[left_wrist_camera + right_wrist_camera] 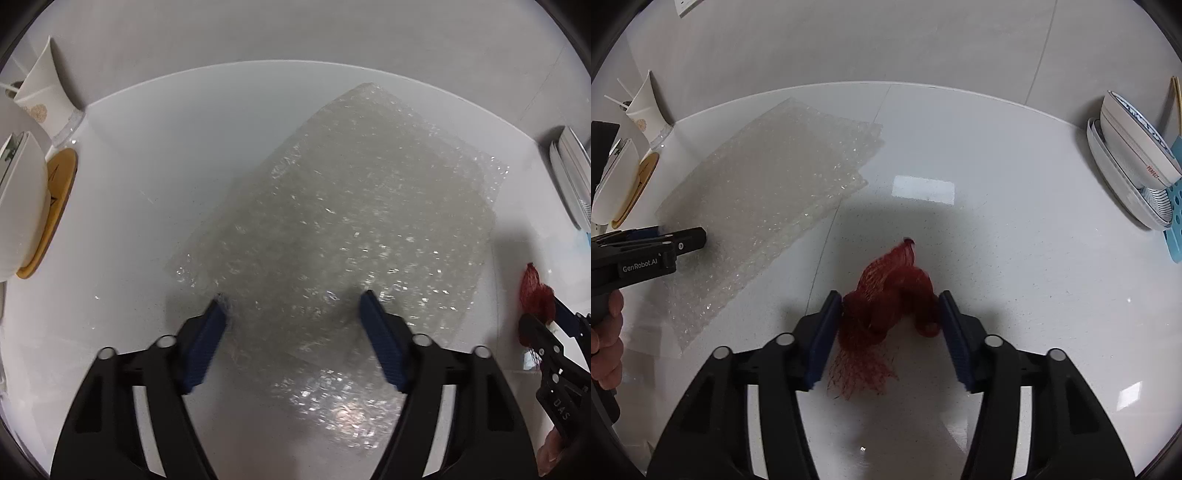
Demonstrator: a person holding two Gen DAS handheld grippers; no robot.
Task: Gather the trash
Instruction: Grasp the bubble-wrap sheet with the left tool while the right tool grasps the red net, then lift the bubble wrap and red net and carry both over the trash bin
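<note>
A clear sheet of bubble wrap [351, 203] lies flat on the white counter [140, 192]. My left gripper [291, 295] points down over its near part. Its blue pads stand apart: the left one at the sheet's edge, the right one over the sheet, neither squeezing it. A bunched red mesh net [890, 288] sits to the right of the bubble wrap [768, 177]. My right gripper [890, 295] has both pads against the net's sides. From the left wrist the net [532, 284] and right gripper [543, 317] show at the far right edge. A hand holds the left gripper [698, 236].
A paper cup [40, 96] and a white bowl [22, 206] on a wooden coaster [61, 184] stand at the counter's left end. Stacked bowls and plates [1134, 147] lean by a blue mat [1176, 199] on the right. A pale wall runs behind the counter.
</note>
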